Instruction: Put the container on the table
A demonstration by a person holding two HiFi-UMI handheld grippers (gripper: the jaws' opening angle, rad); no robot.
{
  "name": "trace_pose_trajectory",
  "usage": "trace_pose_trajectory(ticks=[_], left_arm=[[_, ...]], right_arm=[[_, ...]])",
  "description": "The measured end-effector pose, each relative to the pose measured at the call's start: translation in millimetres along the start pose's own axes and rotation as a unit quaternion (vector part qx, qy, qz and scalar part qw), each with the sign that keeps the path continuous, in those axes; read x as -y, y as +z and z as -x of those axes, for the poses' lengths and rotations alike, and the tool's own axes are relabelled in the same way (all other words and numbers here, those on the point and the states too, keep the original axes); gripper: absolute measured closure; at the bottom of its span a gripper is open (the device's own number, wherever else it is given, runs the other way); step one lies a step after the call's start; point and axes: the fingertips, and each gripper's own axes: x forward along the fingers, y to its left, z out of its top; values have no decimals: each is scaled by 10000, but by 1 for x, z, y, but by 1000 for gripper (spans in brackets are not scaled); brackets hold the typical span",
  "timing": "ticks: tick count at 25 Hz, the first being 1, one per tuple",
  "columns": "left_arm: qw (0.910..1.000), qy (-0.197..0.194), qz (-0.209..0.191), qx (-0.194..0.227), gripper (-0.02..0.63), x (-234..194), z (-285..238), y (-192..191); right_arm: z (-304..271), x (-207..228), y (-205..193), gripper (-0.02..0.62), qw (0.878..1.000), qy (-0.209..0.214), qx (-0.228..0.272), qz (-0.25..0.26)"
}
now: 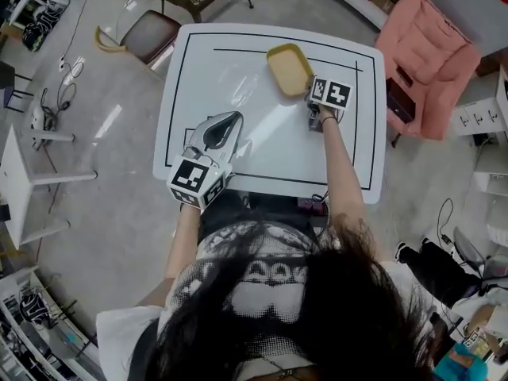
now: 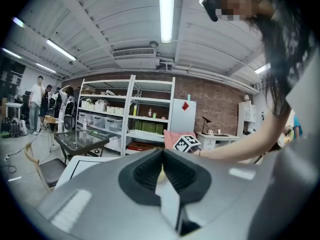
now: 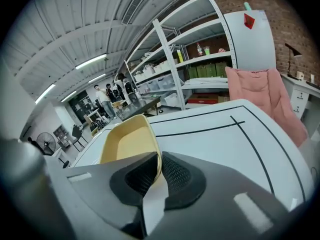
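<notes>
Container (image 1: 289,68) lies at the table's (image 1: 238,70) 1 o'clock, on or just above it. The right gripper (image 1: 311,95) pinches its rim, probably for a level set-down. The left gripper (image 1: 230,125) is closed and empty at 8 o'clock.

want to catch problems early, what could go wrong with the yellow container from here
1. The right gripper pinches the yellow container only by one thin rim wall, so it could swing or slip out.
2. The container looks tilted over the table; letting go before it lies flat might make it drop and skid.
3. In the head view it is toward the table's far side, so a push forward could bring it near that edge.
</notes>
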Motion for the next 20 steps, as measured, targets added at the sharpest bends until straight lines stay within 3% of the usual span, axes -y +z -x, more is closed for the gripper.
trace_pose_trajectory(ticks=[10, 13, 20], left_arm=[[10000, 83, -15, -5, 606, -6, -1, 0], [9999, 98, 26, -23, 606, -13, -1, -2], [10000, 39, 56, -21, 606, -27, 0, -3]], right_arm=[[-26, 8, -7, 554, 9993, -135, -352, 82], [-29, 6, -11, 488, 9991, -66, -399, 84], [-11, -2, -3, 463, 10000, 79, -42, -8]])
